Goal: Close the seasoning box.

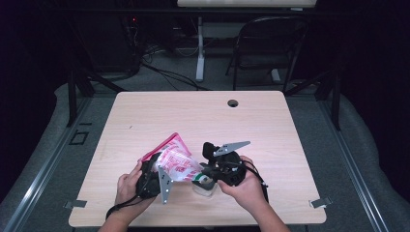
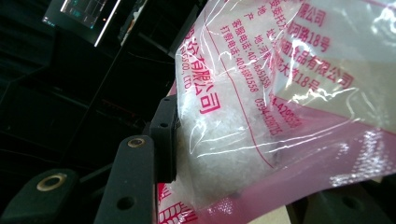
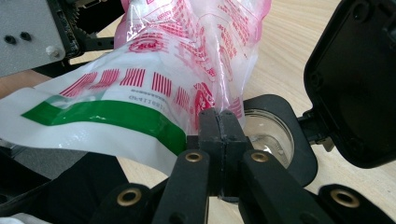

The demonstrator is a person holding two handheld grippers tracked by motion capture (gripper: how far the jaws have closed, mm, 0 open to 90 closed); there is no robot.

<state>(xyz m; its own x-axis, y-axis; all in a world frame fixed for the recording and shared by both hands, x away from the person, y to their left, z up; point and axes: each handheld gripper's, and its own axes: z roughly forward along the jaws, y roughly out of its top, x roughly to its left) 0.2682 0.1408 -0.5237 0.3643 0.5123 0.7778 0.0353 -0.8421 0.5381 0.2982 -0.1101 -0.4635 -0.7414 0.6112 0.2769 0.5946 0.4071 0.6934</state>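
Note:
A clear plastic bag (image 1: 175,162) with pink-red print and white crystals inside is held up between both grippers above the table's near side. My left gripper (image 1: 155,166) grips the bag's fat part; its pad (image 2: 164,135) presses into the bag (image 2: 261,102). My right gripper (image 3: 219,123) is shut on a thin fold of the bag (image 3: 154,88) near its green-striped end. Just below that end stands a clear jar (image 3: 271,135) with a black rim, its hinged black lid (image 3: 359,79) standing open. From above, the jar (image 1: 205,187) sits under my right gripper (image 1: 205,170).
The light wooden table (image 1: 203,116) has a round cable hole (image 1: 233,103) near its far edge. Beyond it stand a dark folding chair (image 1: 270,43) and a white desk leg (image 1: 199,48). My left gripper's grey plate (image 3: 28,32) shows behind the bag.

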